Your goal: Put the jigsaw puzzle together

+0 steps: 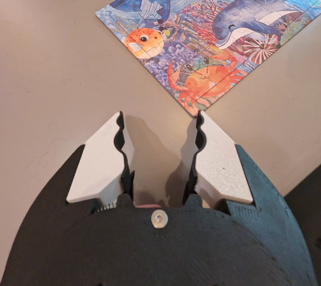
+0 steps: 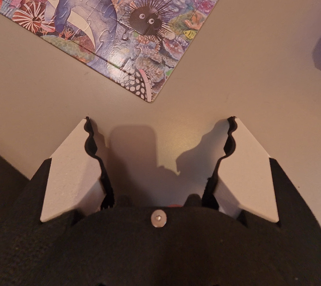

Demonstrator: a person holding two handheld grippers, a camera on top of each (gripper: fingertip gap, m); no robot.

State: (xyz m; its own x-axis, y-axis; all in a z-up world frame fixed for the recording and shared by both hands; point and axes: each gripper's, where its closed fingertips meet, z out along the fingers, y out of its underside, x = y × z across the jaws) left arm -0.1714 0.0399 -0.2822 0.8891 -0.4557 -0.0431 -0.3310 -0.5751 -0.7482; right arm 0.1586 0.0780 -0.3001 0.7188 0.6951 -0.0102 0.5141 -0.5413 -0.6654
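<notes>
Both grippers are held low over the table point(image 1: 52, 51), empty: left gripper point(image 1: 160, 114) partly parted at the jigsaw puzzle point(image 1: 199, 34) corner, right gripper point(image 2: 160, 117) spread wide

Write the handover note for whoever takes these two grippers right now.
Left gripper: open, empty, its right fingertip at the jigsaw puzzle's near corner by the orange crab.
Right gripper: open wider, empty, short of the other near corner.
Puzzle lies flat on the beige table; every visible piece is locked in, no gaps or loose pieces in view.
Left to do: check the far edge, which is out of frame.
</notes>
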